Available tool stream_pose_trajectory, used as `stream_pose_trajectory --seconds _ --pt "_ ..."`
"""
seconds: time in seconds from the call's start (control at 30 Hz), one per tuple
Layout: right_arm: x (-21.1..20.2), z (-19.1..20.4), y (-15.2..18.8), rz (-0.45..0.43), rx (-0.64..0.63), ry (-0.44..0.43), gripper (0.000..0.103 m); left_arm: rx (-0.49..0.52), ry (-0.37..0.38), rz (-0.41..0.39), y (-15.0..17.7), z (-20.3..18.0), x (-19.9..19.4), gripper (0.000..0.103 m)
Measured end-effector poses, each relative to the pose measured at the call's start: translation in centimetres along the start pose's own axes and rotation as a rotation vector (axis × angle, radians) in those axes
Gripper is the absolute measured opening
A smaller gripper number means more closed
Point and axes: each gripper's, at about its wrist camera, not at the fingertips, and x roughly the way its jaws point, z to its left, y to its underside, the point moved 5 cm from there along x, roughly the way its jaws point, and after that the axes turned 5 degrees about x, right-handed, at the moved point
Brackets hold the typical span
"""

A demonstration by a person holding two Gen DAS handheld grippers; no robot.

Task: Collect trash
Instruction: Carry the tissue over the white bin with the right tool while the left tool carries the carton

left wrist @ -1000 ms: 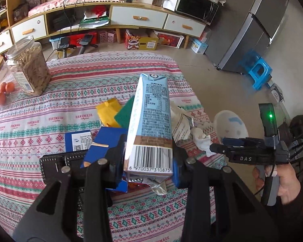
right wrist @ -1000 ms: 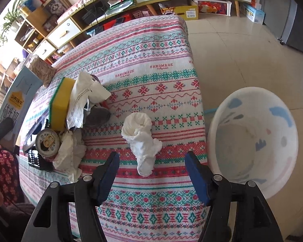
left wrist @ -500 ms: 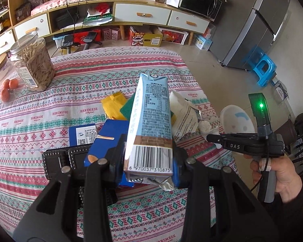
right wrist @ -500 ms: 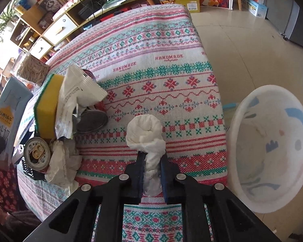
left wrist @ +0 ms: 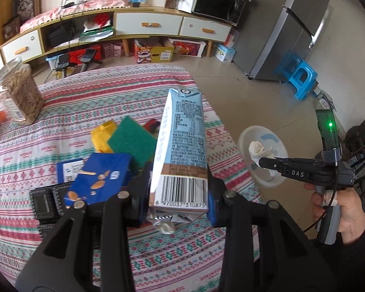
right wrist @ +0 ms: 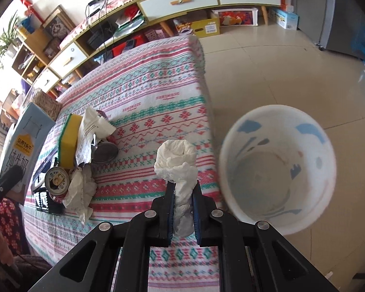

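My left gripper (left wrist: 178,202) is shut on a tall pale-blue milk carton (left wrist: 182,146), held upright above the patterned tablecloth (left wrist: 60,133). My right gripper (right wrist: 183,209) is shut on a crumpled white tissue (right wrist: 177,160), lifted off the table near its edge. From the left wrist view that tissue (left wrist: 258,149) hangs in front of the white bin (left wrist: 265,141). The white bin (right wrist: 277,168) with blue marks stands on the floor right of the table. On the table lie a can (right wrist: 57,180), another crumpled tissue (right wrist: 81,192) and a white wrapper (right wrist: 92,126).
A yellow-green sponge (left wrist: 131,138), a blue snack packet (left wrist: 99,177) and a black remote (left wrist: 43,202) lie on the table. A glass jar (left wrist: 19,95) stands at the far left. A blue stool (left wrist: 301,75) and a fridge (left wrist: 287,24) stand beyond the bin.
My right gripper closed on the white tissue and lifted it off the table toward the bin. My left gripper kept its hold on the carton and shifted slightly.
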Motion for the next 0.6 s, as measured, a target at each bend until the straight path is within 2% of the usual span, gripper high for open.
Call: stream_pose_trajectory --seconds 0.23,0.6 --pt "-1.9 -4.8 0.7 -0.026 0.075 0.040 0.013 0.089 0.054 0.014 -0.9 -5.2 2.5 0.039" --pt "-3.7 -13.4 2.1 -0.029 0.177 0.108 0.013 0.193 0.162 0.090 -1.6 -13.0 9.8 0.039"
